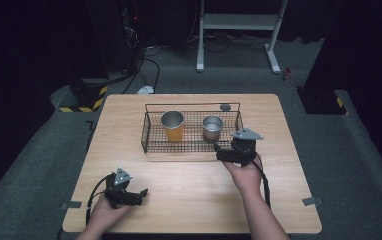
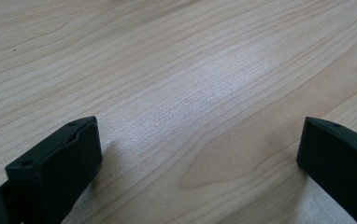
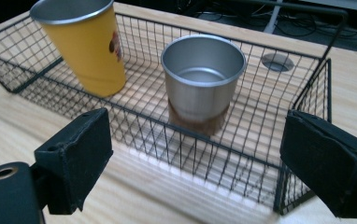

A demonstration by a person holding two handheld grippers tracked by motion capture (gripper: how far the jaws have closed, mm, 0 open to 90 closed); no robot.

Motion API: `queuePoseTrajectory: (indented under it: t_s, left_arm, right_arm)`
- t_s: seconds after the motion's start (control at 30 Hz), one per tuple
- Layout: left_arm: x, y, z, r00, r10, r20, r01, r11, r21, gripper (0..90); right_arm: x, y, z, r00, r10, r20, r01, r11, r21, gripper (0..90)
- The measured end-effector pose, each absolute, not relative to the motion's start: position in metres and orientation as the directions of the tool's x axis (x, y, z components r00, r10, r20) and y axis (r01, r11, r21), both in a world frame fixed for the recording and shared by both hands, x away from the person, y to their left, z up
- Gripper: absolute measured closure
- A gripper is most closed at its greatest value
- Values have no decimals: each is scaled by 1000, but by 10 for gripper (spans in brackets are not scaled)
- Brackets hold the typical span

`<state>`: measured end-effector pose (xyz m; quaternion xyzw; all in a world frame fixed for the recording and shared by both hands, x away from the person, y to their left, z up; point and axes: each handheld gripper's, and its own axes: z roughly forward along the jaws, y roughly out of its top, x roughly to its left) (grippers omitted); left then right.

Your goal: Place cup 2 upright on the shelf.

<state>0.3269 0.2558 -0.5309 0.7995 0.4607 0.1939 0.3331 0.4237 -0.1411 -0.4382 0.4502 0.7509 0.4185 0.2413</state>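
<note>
Right gripper (image 1: 218, 151): a hand is holding it at the near right corner of the wire basket (image 1: 151, 145), just outside the front wall; its jaws are standing spread wide with nothing between them, and they are pointing toward the basket.
Right gripper in its own view (image 3: 193, 158): the two black jaws are framing the basket's (image 3: 36, 77) front wall, and the short cup is sitting straight ahead behind the mesh.
Short cup (image 1: 212, 128): a silver metal cup with a brown band at its base, standing upright in the right part of the basket, mouth open upward; in the right gripper view (image 3: 200, 86) it is looking empty inside.
Tall cup (image 1: 172, 126): a yellow cup with a silver rim, standing in the basket left of the short cup and apart from it; in the right gripper view (image 3: 85, 46) it is appearing to lean a little.
Basket: a black wire tray with low walls and a handle bar along its far side, sitting on the far middle of the table (image 1: 189, 200).
Left gripper (image 1: 144, 191): a hand is holding it low over the near left part of the table, well apart from the basket.
Left gripper in its own view (image 2: 200, 144): the jaws are spread wide, gripping nothing, and bare wood (image 2: 190, 70) is lying between them.
Round hole (image 1: 225, 107): a small grey opening in the tabletop just behind the basket's far right corner.
</note>
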Motion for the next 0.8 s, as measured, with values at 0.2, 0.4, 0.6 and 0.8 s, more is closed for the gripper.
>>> queuePoseTrajectory:
  t_s: [0.2, 0.4, 0.6, 0.8]
  left_arm:
    - [327, 256, -531, 500, 866, 3, 608, -353, 711, 4]
    - [327, 256, -531, 500, 866, 3, 608, -353, 711, 3]
    - [327, 256, -531, 500, 866, 3, 608, -353, 711, 4]
    - [327, 256, -531, 499, 867, 3, 609, -353, 710, 4]
  right_arm:
    - [403, -153, -446, -483, 876, 7, 465, 250, 849, 93]
    - [383, -165, -455, -484, 875, 6, 467, 253, 847, 93]
    - [363, -173, -467, -481, 877, -15, 466, 270, 842, 93]
    - [348, -179, -485, -480, 877, -21, 491, 289, 822, 96]
